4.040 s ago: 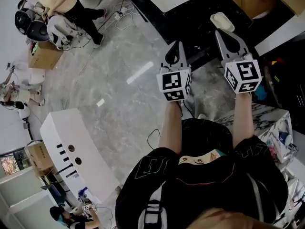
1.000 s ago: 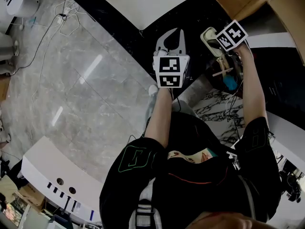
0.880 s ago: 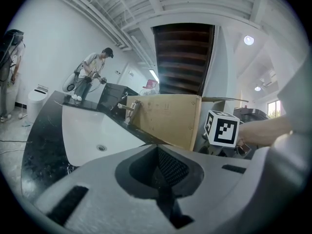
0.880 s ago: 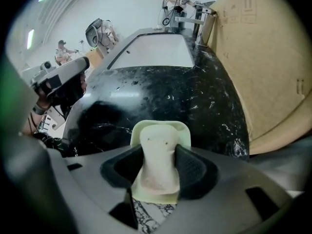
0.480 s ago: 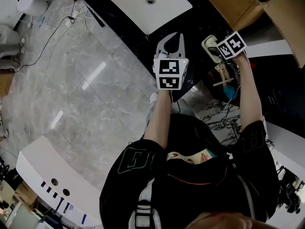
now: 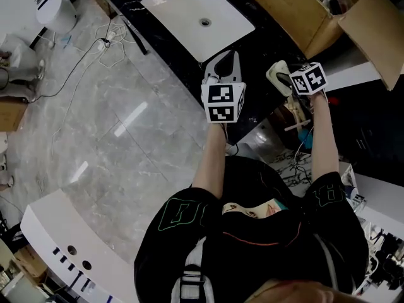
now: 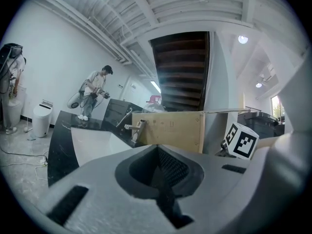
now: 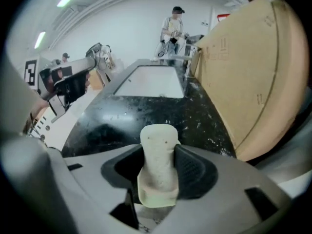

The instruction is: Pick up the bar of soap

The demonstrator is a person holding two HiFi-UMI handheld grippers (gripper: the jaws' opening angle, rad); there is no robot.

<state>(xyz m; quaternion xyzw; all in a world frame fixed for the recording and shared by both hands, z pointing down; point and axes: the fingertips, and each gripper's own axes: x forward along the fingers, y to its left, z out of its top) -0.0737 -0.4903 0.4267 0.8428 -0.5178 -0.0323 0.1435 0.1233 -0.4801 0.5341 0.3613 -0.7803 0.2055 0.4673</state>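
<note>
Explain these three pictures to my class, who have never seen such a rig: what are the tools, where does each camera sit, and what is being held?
There is no robot here: a person holds a two-jaw gripper in each hand. The head view comes from a camera on the person's head, looking down on both arms. The other two views come from cameras riding on each gripper, looking along its jaws. Below is a black counter with a white sink set in it and a cardboard box beside it. The right gripper has just been closing its jaws and grips the pale bar of soap. The left gripper is shut and empty. The patterned cubes belong to the grippers.
</note>
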